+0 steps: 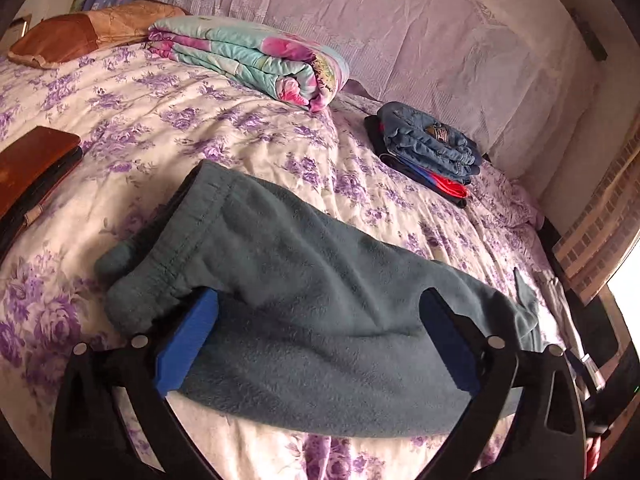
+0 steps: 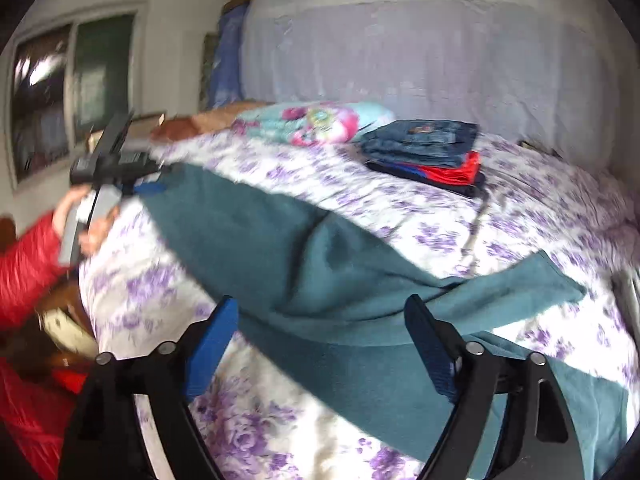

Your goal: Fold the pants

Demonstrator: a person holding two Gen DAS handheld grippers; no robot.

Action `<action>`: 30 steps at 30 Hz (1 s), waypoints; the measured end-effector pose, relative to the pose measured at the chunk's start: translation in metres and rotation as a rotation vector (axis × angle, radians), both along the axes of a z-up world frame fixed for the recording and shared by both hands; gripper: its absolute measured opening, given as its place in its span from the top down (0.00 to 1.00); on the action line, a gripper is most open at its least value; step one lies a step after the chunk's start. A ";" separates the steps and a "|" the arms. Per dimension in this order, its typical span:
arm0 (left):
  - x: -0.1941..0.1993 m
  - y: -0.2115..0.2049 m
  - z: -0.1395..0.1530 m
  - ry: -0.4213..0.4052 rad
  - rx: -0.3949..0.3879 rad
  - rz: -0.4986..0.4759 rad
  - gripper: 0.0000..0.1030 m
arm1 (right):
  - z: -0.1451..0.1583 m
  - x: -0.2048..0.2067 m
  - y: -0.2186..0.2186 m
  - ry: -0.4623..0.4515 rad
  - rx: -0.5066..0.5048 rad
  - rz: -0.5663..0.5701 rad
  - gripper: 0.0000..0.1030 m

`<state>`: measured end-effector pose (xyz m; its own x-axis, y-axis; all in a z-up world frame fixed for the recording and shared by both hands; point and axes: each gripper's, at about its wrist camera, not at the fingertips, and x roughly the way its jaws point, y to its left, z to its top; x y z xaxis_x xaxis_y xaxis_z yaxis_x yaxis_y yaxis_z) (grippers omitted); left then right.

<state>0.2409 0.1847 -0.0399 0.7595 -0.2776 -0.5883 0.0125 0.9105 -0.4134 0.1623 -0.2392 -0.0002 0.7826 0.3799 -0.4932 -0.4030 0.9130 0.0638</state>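
Teal fleece pants point(image 1: 304, 280) lie lengthwise on the floral bedspread point(image 1: 160, 120), waistband at the left. My left gripper point(image 1: 320, 320) is open, its blue pads wide apart on either side of the upper part of the pants. In the right wrist view the pants point(image 2: 304, 264) stretch from the far left down to the near right, legs spread near the bed edge. My right gripper point(image 2: 320, 340) is open over the leg part. The left gripper point(image 2: 116, 168) shows at the waistband end, held by a hand in a red sleeve.
A stack of folded jeans and clothes point(image 1: 432, 152) point(image 2: 432, 152) lies at the far right of the bed. A folded floral quilt point(image 1: 248, 56) and a brown pillow point(image 1: 72, 36) lie by the headboard. A brown board point(image 1: 32, 168) rests at the left edge.
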 end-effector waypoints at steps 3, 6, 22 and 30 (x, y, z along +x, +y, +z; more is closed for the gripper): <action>-0.004 -0.018 -0.001 -0.005 0.129 0.006 0.05 | 0.016 0.048 -0.030 0.139 0.077 -0.142 0.03; -0.004 -0.034 -0.001 0.014 0.256 0.004 0.05 | 0.018 0.107 -0.050 0.294 0.095 -0.255 0.03; -0.010 -0.023 0.000 -0.023 0.158 -0.002 0.05 | -0.054 0.257 -0.125 0.561 0.138 -0.672 0.65; -0.011 -0.021 0.000 -0.031 0.138 -0.003 0.05 | -0.033 0.214 -0.160 0.440 0.345 -0.638 0.96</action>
